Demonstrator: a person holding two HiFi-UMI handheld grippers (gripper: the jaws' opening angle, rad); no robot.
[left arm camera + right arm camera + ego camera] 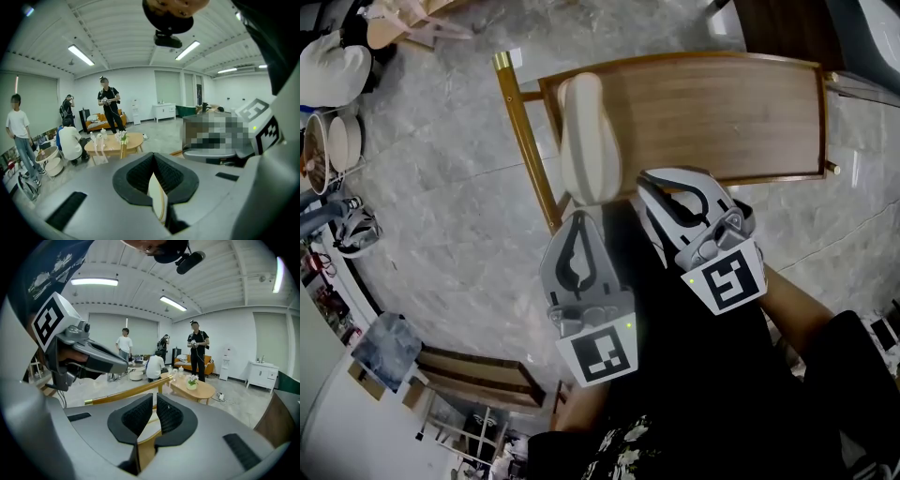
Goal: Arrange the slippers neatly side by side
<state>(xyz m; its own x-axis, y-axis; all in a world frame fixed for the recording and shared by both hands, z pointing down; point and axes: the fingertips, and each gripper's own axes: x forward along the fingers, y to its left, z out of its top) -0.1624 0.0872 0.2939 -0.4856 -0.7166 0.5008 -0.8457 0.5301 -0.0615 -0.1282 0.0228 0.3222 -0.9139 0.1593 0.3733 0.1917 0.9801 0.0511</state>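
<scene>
Cream slipper [589, 141] just beyond closed left hand-held gripper [578, 224]; right hand-held gripper [656, 185] closed, alongside.

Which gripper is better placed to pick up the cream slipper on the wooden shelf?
Left. The left gripper points at the near end of the slipper; the right gripper sits beside it over the bare wooden shelf. Both are shut.

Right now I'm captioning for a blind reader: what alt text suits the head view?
One cream slipper lies on the left end of a wooden rack on a marble floor, seen from above. The left hand-held gripper and right hand-held gripper, both shut, point toward it from the near edge.
</scene>
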